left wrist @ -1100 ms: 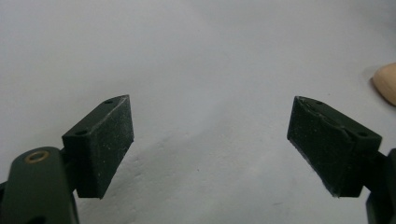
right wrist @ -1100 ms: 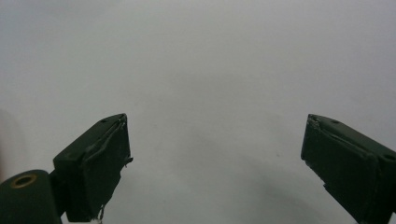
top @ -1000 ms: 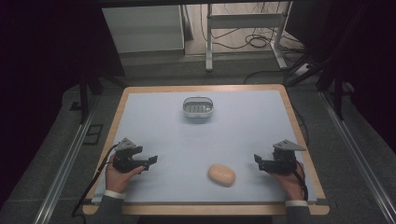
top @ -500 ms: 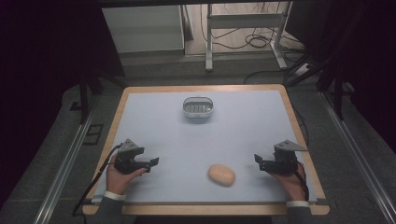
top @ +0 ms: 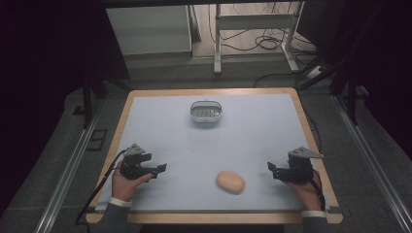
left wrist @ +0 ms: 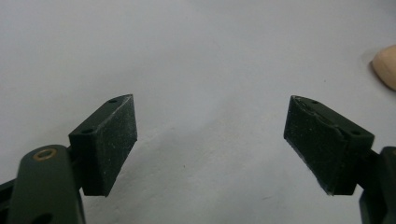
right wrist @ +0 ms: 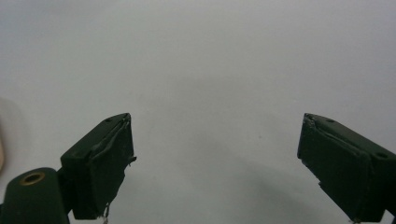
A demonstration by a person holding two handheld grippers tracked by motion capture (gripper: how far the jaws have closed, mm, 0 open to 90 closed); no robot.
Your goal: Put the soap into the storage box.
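Two grippers flanking a bread roll [top: 230,181] on the table [top: 252,131]
Left gripper [top: 160,169] and right gripper [top: 271,169] — jaws spread wide, both empty; roll lies between them, nearer the right

A wood-edged table [top: 301,104] with a pale blue-grey top stands on dark grey carpet [top: 63,145]; metal rails [top: 65,170] run along the floor on either side; beyond it, a white cabinet [top: 148,29] and a white metal frame [top: 255,22] stand over tangled black cables [top: 267,43]; the surroundings lie in deep shadow.
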